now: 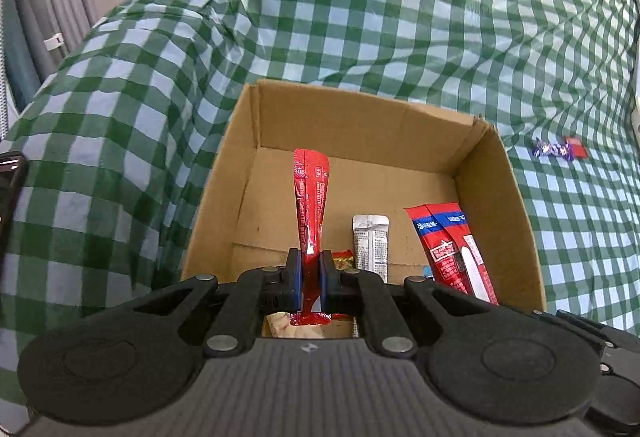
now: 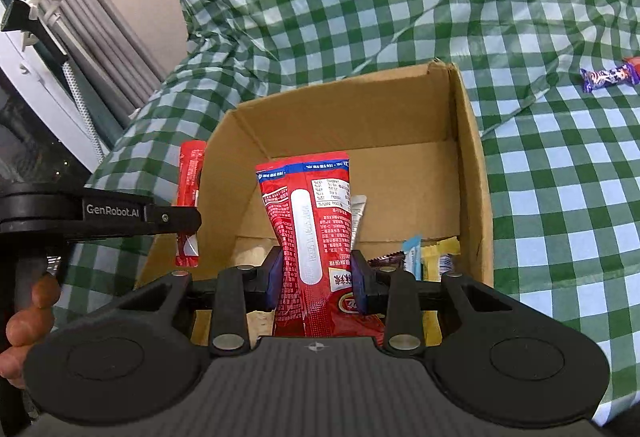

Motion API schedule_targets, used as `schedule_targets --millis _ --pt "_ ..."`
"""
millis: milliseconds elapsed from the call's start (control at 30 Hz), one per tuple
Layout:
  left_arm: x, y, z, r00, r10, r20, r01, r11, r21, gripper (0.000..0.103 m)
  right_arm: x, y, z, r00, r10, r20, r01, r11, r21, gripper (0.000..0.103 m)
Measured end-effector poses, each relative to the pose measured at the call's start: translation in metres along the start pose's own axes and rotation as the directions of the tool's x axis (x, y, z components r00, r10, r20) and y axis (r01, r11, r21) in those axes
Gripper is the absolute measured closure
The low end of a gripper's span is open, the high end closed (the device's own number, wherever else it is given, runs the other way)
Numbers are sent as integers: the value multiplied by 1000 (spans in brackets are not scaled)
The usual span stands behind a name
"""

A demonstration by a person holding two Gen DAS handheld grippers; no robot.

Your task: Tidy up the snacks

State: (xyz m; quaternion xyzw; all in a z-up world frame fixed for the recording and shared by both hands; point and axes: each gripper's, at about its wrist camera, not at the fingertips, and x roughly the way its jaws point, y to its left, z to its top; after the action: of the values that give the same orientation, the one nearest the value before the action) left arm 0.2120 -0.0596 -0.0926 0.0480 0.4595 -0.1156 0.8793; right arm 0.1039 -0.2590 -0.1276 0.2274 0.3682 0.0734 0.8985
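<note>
An open cardboard box [image 1: 500,197] [image 2: 472,157] stands on the green checked cloth. My left gripper [image 1: 310,277] is shut on a slim red snack stick [image 1: 311,197] and holds it upright over the box; the stick also shows in the right wrist view [image 2: 189,197]. My right gripper [image 2: 318,277] is shut on a wide red snack packet [image 2: 308,221], held over the box; it also shows in the left wrist view [image 1: 452,249]. A silver sachet [image 1: 371,245] and several small snacks [image 2: 424,253] lie in the box.
A purple candy [image 1: 552,149] [image 2: 608,77] and a small red packet [image 1: 576,147] lie on the cloth to the right of the box. Grey curtains [image 2: 92,9] hang at the left. The cloth [image 1: 360,17] is wrinkled behind the box.
</note>
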Motion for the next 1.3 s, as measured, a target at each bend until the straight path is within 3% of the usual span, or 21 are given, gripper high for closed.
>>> schedule_targets --millis 267,367,433,467,500,633,700,733,1000,1300 --pt "21 -7 2 999 18 -38 -17 1000 21 94 14 -9 -1 1000 -12 -24 13 1000 13 67" --pt "29 -9 2 997 14 -76 -9 999 54 89 20 -11 0 999 -17 -29 17 1000 22 67" --pt "32 -9 2 995 39 -93 -35 998 52 66 24 -13 0 999 -29 -36 30 999 30 63" --pt "32 -9 2 994 54 -92 -49 997 55 29 27 -14 1 998 -38 -48 40 998 37 61" --pt "31 -9 2 994 70 -85 -65 996 61 0 29 -15 2 997 -52 -50 54 997 53 60" --pt "17 -7 -4 993 94 -74 -89 993 72 0 26 -7 3 998 -20 -55 24 998 63 37" --pt "11 -3 -8 991 89 -103 -84 995 59 0 16 1 0 997 -55 -49 57 998 34 19" --pt "7 -1 -11 990 86 -113 -80 995 53 0 10 2 -2 997 -66 -42 67 997 25 17" --pt "-45 2 -50 988 82 -129 -76 996 50 0 -59 16 -25 996 -81 24 82 996 -35 14" --pt "-107 -1 -96 992 98 -77 -93 993 71 0 -116 44 -67 994 -92 58 97 990 -102 12"
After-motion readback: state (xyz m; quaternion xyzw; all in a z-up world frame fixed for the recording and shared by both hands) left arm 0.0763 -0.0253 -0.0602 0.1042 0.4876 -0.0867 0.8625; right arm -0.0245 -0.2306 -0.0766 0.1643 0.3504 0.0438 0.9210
